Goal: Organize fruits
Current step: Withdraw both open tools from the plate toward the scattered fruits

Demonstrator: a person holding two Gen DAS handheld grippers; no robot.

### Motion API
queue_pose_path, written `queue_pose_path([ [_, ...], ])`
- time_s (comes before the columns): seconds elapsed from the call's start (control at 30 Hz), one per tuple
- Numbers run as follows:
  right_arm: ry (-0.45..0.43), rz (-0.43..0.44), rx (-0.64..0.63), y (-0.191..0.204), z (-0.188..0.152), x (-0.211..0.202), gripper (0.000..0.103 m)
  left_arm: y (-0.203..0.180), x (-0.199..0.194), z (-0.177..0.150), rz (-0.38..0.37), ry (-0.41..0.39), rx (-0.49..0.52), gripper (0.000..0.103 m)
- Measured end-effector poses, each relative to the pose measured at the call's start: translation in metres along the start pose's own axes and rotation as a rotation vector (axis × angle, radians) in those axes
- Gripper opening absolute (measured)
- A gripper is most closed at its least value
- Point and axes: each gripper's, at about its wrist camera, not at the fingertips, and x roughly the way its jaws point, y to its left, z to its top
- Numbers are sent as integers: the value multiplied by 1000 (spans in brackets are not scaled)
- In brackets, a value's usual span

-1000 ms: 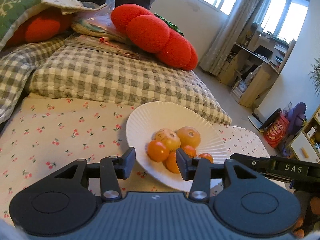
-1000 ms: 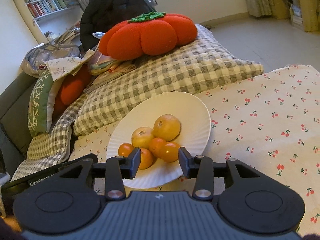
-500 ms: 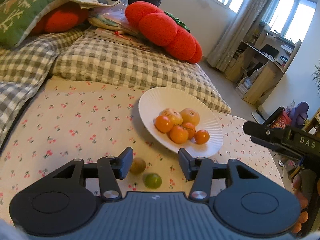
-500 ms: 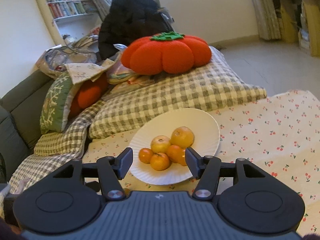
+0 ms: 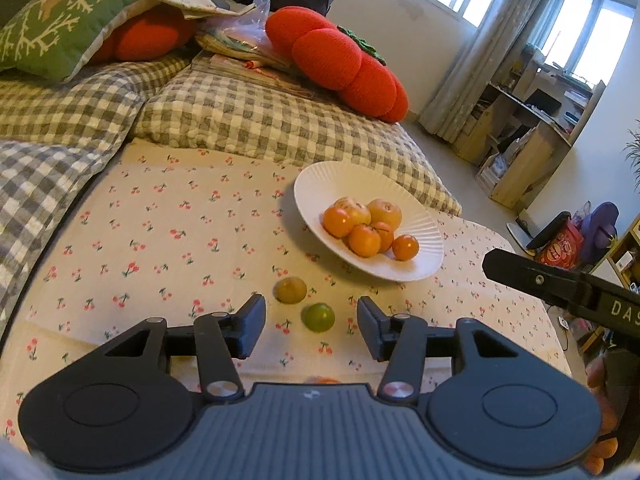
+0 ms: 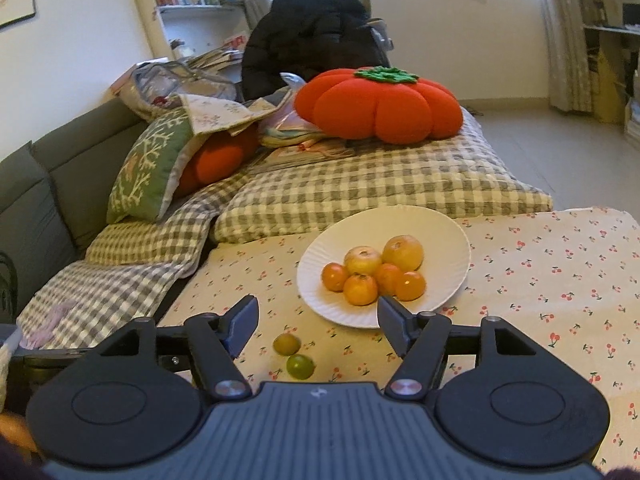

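Observation:
A white ribbed plate (image 5: 424, 270) (image 6: 320, 300) on the cherry-print cloth holds several oranges (image 5: 364, 240) (image 6: 360, 289) and two pale apples (image 6: 403, 253). In front of the plate lie a yellow-brown fruit (image 5: 290, 289) (image 6: 286, 344) and a green fruit (image 5: 318, 317) (image 6: 300, 366), loose on the cloth. My left gripper (image 5: 311, 330) hovers open just short of these two, nothing between its fingers. My right gripper (image 6: 318, 322) is opening, empty, hovering before the plate's near rim. Its black finger (image 5: 560, 288) shows at the right of the left wrist view. An orange sliver (image 5: 322, 380) peeks under the left gripper's body.
Checked grey quilts (image 6: 380, 184), a red tomato-shaped cushion (image 6: 380, 106) and a green pillow (image 6: 148, 168) pile up behind the plate. A dark coat (image 6: 312, 36) hangs beyond. Floor, shelves and a desk (image 5: 528, 148) lie off the cloth's right edge.
Both grippers have drawn back from the plate, which now looks smaller. The two loose fruits came into view below it. The right gripper's fingers have spread wider.

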Motion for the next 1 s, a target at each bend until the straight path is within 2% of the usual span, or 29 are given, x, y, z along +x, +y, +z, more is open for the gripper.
queue_pose_path([
  [0.47,62,36,-69,23,-12,6,68,15,-18,-5,25,6,-50,42],
  [0.77,128,40,-98,29,-22,19,73,28,-13,-5,63,34,-78,51],
  [1.0,190,60,-175,42,-34,28,77,34,-8,-10,63,77,-80,54],
])
